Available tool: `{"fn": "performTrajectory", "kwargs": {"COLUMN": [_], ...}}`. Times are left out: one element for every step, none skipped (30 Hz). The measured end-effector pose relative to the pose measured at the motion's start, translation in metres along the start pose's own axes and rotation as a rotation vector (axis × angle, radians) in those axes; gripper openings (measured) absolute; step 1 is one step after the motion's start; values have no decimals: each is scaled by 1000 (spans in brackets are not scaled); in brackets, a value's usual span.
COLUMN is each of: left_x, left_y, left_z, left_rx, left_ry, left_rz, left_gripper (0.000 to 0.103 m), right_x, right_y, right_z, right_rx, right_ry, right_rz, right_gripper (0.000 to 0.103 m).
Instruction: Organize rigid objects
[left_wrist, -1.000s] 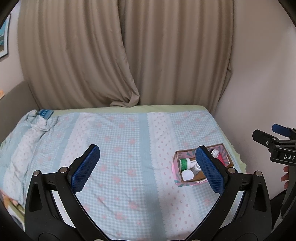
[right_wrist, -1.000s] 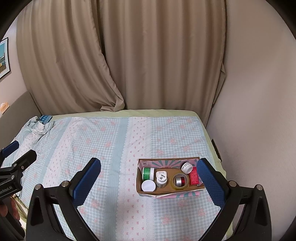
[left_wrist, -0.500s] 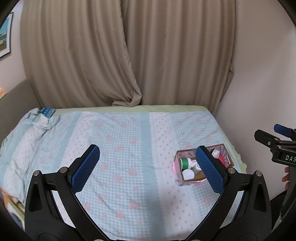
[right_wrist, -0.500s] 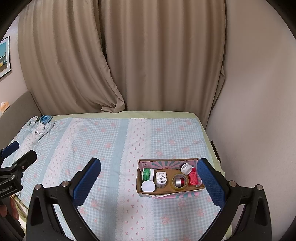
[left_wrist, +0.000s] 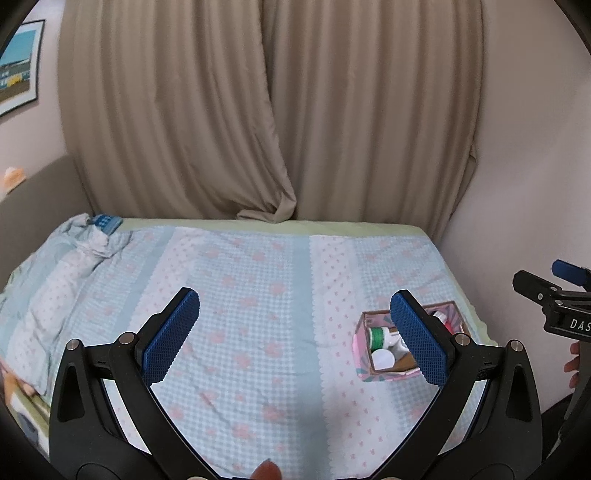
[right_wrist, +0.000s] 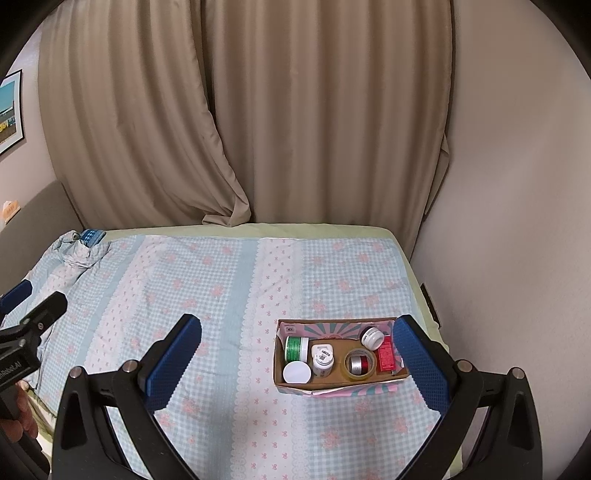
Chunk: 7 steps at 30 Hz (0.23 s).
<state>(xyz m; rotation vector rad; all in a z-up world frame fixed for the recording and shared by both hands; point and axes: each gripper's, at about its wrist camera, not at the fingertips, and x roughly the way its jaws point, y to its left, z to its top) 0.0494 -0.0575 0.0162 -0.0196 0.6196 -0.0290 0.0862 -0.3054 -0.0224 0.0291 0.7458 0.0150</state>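
Note:
A small cardboard box (right_wrist: 334, 386) with pink patterned sides stands on the bed at the right. It holds a green-lidded jar (right_wrist: 296, 348), a white round lid (right_wrist: 296, 372), a white bottle (right_wrist: 322, 358), a tape roll (right_wrist: 360, 363), a white jar (right_wrist: 372, 338) and a red pack (right_wrist: 386, 354). The box also shows in the left wrist view (left_wrist: 364, 356), partly behind the right finger. My left gripper (left_wrist: 295, 332) is open and empty above the bed. My right gripper (right_wrist: 297, 363) is open and empty, held above and short of the box.
The bed has a blue checked sheet (right_wrist: 221, 295) with pink flowers. Crumpled bedding (right_wrist: 74, 254) and a small blue item (right_wrist: 91, 236) lie at the far left corner. Beige curtains (right_wrist: 258, 129) hang behind. A wall (right_wrist: 517, 221) runs close along the bed's right side.
Both grippers have drawn back and up slightly; the view has tilted upward a little. Both stay open and empty. The box and its contents have not moved.

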Motion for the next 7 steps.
{"fn": "performTrajectory", "kwargs": {"left_x": [1,3,3,4,5,9,13], "left_y": [1,3,3,4,5,7,8], "left_z": [1,1,1,0,0,0,0], "left_rx": [0,1,4,5,6,8,9], "left_ry": [2,4,3,2,3,9,18], "left_rz": [-3,-12,-18,-21,-23,-26,-29], "left_gripper": [103,103,103,103,103,103,103], "right_x": [0,0,0,0,2,3,5], "right_y": [0,0,0,0,0,0,1], "right_z": [0,0,0,0,1,3,5], "right_rx": [1,2,1,1,3,2,4], "right_ry": [0,0,0,2,5,7,12], "right_rz": [-1,-2,-1,-1,-3,-3,-6], "right_gripper": [103,103,103,103,103,103,103]}}
